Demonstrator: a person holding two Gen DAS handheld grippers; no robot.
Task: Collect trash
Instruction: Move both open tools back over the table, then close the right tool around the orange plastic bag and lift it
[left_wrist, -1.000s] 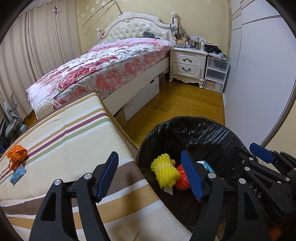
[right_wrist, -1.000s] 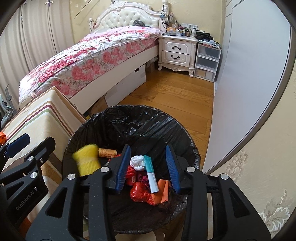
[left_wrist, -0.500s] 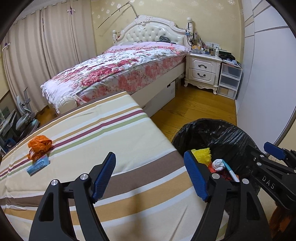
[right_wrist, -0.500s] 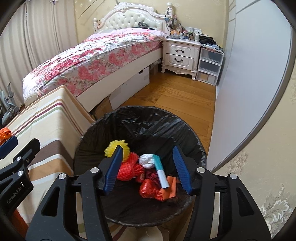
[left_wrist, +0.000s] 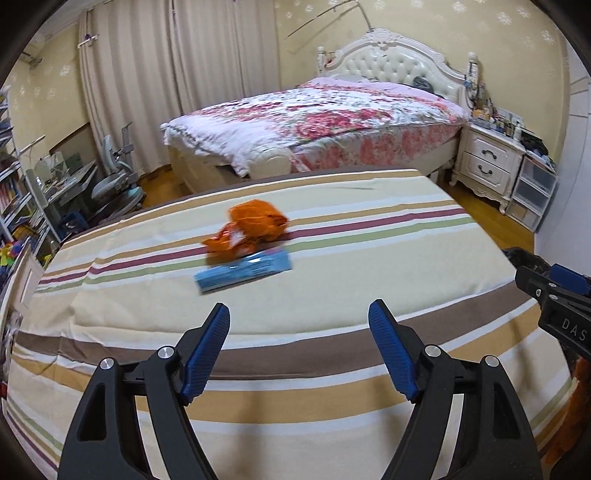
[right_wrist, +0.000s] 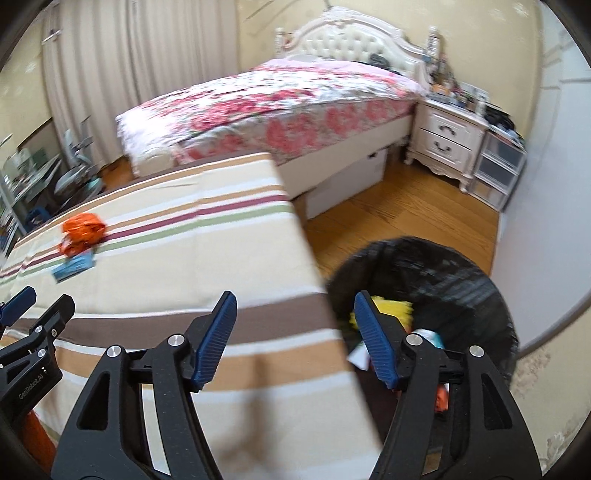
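Observation:
A crumpled orange wrapper (left_wrist: 249, 229) and a flat blue packet (left_wrist: 243, 273) lie together on the striped table cloth (left_wrist: 332, 258); both also show in the right wrist view, the wrapper (right_wrist: 82, 230) and the packet (right_wrist: 74, 266) at far left. My left gripper (left_wrist: 300, 328) is open and empty, above the cloth a short way in front of them. My right gripper (right_wrist: 294, 315) is open and empty, over the table's right edge. The black-lined trash bin (right_wrist: 443, 273) beside the table holds yellow netting (right_wrist: 391, 308) and other trash.
A floral-covered bed (left_wrist: 325, 122) stands behind the table. A white nightstand (left_wrist: 487, 162) and plastic drawers (left_wrist: 535, 192) are at the back right. A chair and cluttered desk (left_wrist: 74, 184) are at the left. Wooden floor (right_wrist: 406, 221) lies between bed and bin.
Both grippers have swung left, away from the bin toward the table. The orange wrapper and blue packet now sit centred ahead of the left gripper. The yellow netting dropped into the bin.

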